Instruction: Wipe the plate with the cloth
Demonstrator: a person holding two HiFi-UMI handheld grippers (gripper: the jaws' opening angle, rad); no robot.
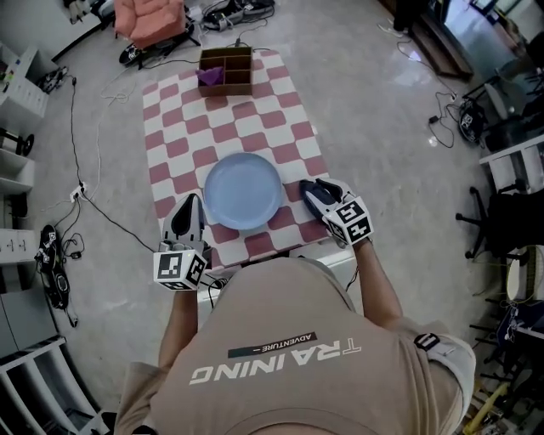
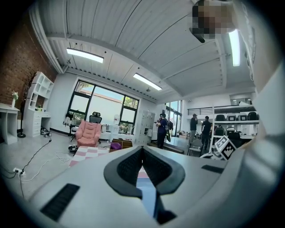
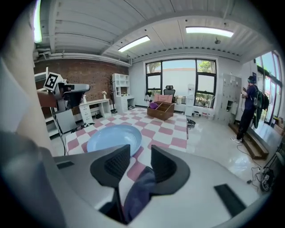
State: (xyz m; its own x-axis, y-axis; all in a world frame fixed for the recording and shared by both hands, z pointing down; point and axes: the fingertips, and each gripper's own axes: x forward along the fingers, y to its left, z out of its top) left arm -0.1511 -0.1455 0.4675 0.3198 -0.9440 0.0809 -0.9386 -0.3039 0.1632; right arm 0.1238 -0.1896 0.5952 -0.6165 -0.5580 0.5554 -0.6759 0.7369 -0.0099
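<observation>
A pale blue plate [image 1: 242,191] [image 3: 113,138] lies on the pink-and-white checked table [image 1: 174,127]. My left gripper [image 1: 189,211] [image 2: 142,149] rests at the plate's near left edge, pointing level, jaws shut tip to tip. A pale blue strip shows through the gap behind the tips; whether it touches the plate I cannot tell. My right gripper [image 1: 311,190] [image 3: 140,156] hovers at the plate's right edge, tilted down, jaws apart. A dark blue cloth [image 3: 137,196] [image 1: 320,199] hangs in the gap behind its pads, against the right finger, with the pads not pressing on it.
A wooden divided box [image 1: 226,70] [image 3: 161,109] with a purple thing [image 1: 210,76] in it stands at the table's far end. A pink armchair [image 1: 151,19] [image 2: 87,133] and cables lie on the floor beyond. Several people [image 2: 162,130] stand far off.
</observation>
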